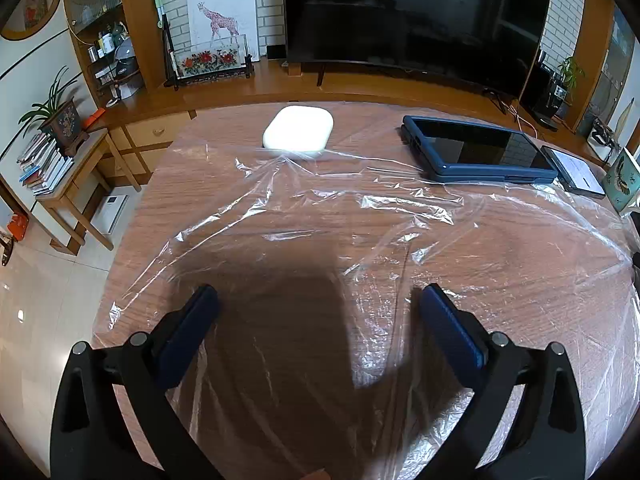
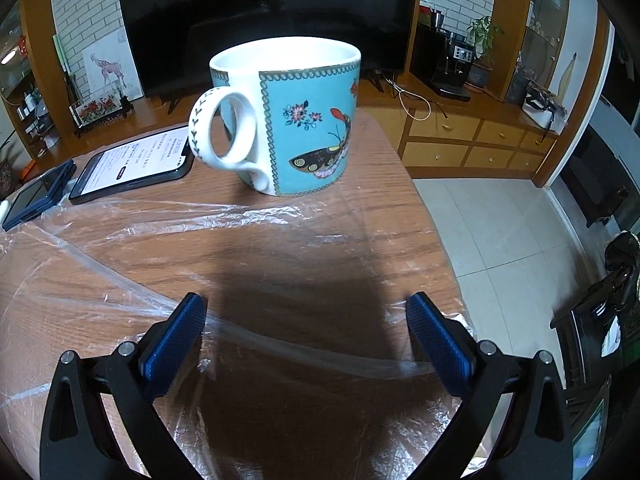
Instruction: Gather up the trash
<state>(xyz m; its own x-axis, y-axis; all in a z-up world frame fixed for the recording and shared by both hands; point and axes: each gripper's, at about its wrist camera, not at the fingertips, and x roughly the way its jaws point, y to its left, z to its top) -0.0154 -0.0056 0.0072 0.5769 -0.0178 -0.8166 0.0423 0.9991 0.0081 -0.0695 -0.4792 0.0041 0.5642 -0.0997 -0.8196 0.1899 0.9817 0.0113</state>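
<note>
Both tongs spread wide, nothing gripped. Left gripper [image 1: 318,304] hovers over clear plastic wrap [image 1: 360,216], which lies crumpled flat on the wooden table [image 1: 540,280] under & ahead of its fingers. White earbud case [image 1: 298,131] far ahead; blue-cased tablet [image 1: 480,152] ahead-right. Right gripper [image 2: 306,312] over same wrap [image 2: 160,232]; butterfly mug [image 2: 296,116] straight ahead, lit smartphone [image 2: 136,164] ahead-left.

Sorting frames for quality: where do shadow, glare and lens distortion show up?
Left wrist view: dark shadow between the open fingers, glare streaks on the clear plastic sheet, table edge bowed. Right wrist view: similar shadow over the wooden table, the butterfly-patterned blue mug has an overexposed rim.
</note>
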